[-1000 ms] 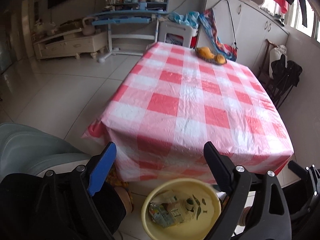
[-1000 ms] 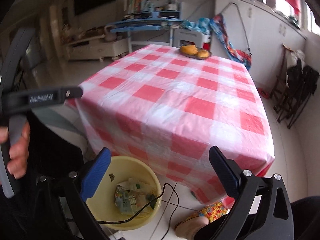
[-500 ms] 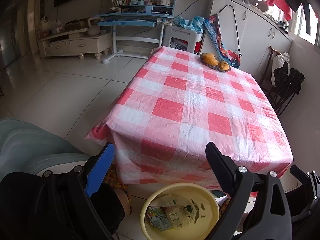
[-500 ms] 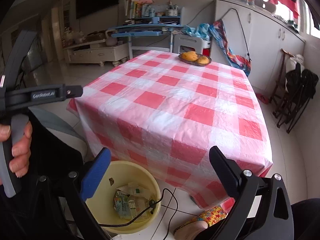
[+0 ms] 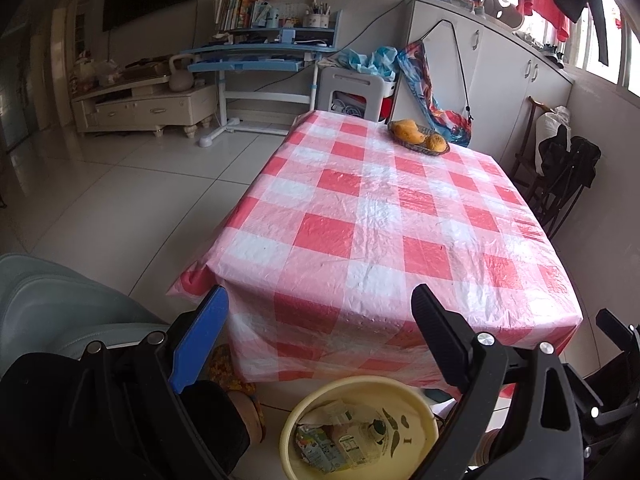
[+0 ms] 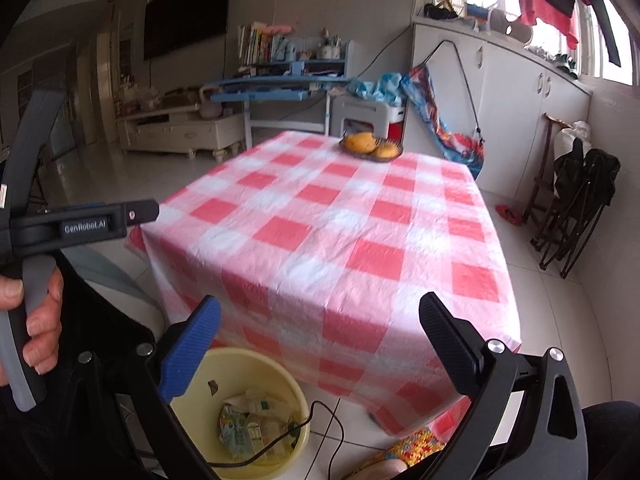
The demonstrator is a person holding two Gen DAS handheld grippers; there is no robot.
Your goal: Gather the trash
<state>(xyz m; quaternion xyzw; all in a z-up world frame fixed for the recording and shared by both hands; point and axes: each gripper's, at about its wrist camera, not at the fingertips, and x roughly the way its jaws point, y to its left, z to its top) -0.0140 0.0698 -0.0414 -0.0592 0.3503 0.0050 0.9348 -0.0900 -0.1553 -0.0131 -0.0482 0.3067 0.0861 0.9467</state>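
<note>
Right now both of your tools hang empty in front of the table draped in a red-and-white checked plastic cloth (image 5: 384, 216). Your left gripper (image 5: 316, 332) has its blue and black fingers spread wide with nothing between them, and your right gripper (image 6: 320, 332) is spread just the same. The trash you are after, crumpled green-and-white drink cartons (image 5: 332, 440), already lies inside the pale yellow round plastic basin (image 5: 360, 388) on the floor tiles, just below the near edge of the cloth.

Judging from these views, the tabletop carries only a shallow dark dish of orange fruit (image 5: 418, 138) at its far end, so the collecting looks close to done, unless something lies out of sight.

Watch the thin black cable (image 6: 320, 420) that loops over the basin's rim and runs into the cartons; if you reach down or lift the basin, it could snag a finger or drag the contents out. The hanging cloth is loose and slippery-looking, so a finger catching its edge may pull it and send the fruit dish sliding. Mind also the foot in the patterned slipper (image 6: 404, 456) just beside the basin.
</note>
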